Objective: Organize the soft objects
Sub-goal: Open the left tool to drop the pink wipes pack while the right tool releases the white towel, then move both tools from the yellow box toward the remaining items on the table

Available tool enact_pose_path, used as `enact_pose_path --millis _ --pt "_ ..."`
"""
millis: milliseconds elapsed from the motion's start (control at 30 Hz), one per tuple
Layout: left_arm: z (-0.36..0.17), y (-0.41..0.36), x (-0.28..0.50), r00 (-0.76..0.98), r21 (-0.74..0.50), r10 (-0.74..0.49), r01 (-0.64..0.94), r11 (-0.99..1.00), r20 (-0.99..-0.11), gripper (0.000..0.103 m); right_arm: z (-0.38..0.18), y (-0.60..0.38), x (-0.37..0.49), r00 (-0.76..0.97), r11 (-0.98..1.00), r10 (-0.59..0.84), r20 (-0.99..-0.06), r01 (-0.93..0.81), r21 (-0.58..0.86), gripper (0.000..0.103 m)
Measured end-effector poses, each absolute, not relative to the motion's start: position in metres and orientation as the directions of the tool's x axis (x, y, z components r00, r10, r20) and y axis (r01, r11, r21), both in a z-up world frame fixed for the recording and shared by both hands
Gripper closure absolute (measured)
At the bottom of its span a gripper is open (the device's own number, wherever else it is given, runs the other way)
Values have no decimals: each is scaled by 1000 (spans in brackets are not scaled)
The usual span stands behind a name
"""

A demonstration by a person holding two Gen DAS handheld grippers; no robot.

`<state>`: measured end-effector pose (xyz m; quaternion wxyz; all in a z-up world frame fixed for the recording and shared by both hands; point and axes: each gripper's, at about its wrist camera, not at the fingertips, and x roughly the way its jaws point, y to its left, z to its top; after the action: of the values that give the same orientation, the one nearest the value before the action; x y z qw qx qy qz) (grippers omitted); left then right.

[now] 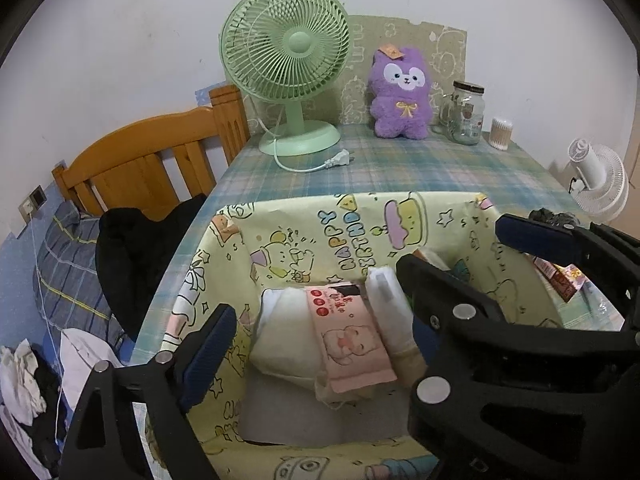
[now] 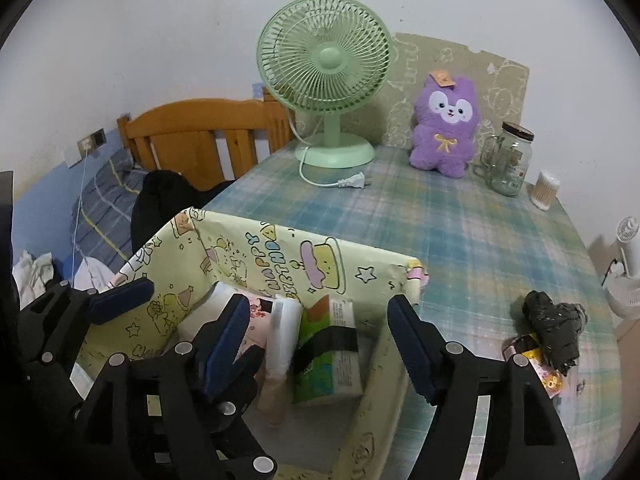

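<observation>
A yellow cartoon-print box (image 1: 312, 232) (image 2: 248, 256) stands on the plaid table. Inside lie a pink wipes pack (image 1: 352, 336) on white soft packs (image 1: 280, 332), and a green tissue pack (image 2: 328, 352). My left gripper (image 1: 316, 292) is open over the box, empty; it also shows in the right wrist view (image 2: 168, 300). My right gripper (image 2: 320, 340) is open, astride the box's right wall; its fingers (image 1: 536, 236) show in the left wrist view. A purple plush (image 1: 402, 94) (image 2: 446, 128) sits at the table's back. A dark crumpled cloth (image 2: 556, 328) lies right of the box.
A green fan (image 1: 286, 68) (image 2: 326, 76) with loose plug, a glass jar (image 1: 466, 114) (image 2: 510, 160) and a cotton-swab tub (image 1: 501, 133) stand at the back. A bed with wooden headboard (image 1: 152, 156) is left. A white fan (image 1: 600, 180) is right. Small packets (image 2: 540, 364) lie by the cloth.
</observation>
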<state>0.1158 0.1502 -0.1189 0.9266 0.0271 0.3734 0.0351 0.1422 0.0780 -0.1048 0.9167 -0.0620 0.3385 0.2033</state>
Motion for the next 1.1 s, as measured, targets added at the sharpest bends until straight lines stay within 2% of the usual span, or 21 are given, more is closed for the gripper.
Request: enact_pose_path --millis 367,667,1100 --pt "-99 136 101 743 91 113 -70 993 -660 9 -86 56 126 744 930 304 -595 -368 15 9" --pt "-82 119 86 766 72 94 -63 995 -636 9 -67 39 110 774 938 286 -566 -348 -2 8" --pt "-52 89 69 802 64 69 -38 997 -593 7 -41 8 92 794 949 288 -534 -311 50 4"
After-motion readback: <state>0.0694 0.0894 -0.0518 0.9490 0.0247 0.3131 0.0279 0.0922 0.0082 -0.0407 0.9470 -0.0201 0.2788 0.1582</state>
